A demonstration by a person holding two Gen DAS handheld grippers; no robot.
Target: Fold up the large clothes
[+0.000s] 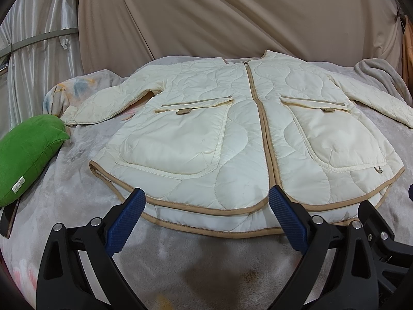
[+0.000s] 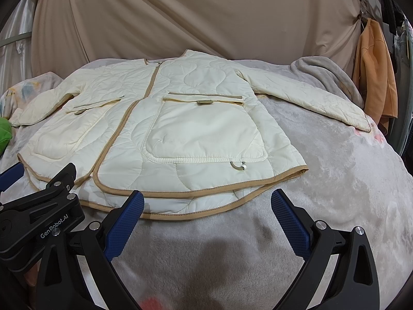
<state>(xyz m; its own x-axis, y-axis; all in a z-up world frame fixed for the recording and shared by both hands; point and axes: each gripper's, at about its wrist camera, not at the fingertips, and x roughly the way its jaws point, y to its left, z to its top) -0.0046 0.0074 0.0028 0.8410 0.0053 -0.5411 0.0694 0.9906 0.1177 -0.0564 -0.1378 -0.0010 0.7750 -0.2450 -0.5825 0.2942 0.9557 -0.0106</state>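
A cream quilted jacket [image 1: 232, 129] with tan trim lies flat, front up and zipped, on a grey blanket, sleeves spread to both sides. It also shows in the right wrist view [image 2: 180, 118]. My left gripper [image 1: 206, 201] is open and empty, its blue fingers just above the near hem on the jacket's left half. My right gripper [image 2: 206, 204] is open and empty, near the hem below the right pocket. The left gripper's body [image 2: 38, 206] shows at the left of the right wrist view.
A green cushion [image 1: 28, 152] lies left of the jacket on the grey blanket [image 1: 206, 258]. A beige sheet [image 1: 232, 13] hangs behind. An orange garment [image 2: 374, 72] hangs at the far right. A bunched grey blanket fold [image 2: 322, 72] lies behind the right sleeve.
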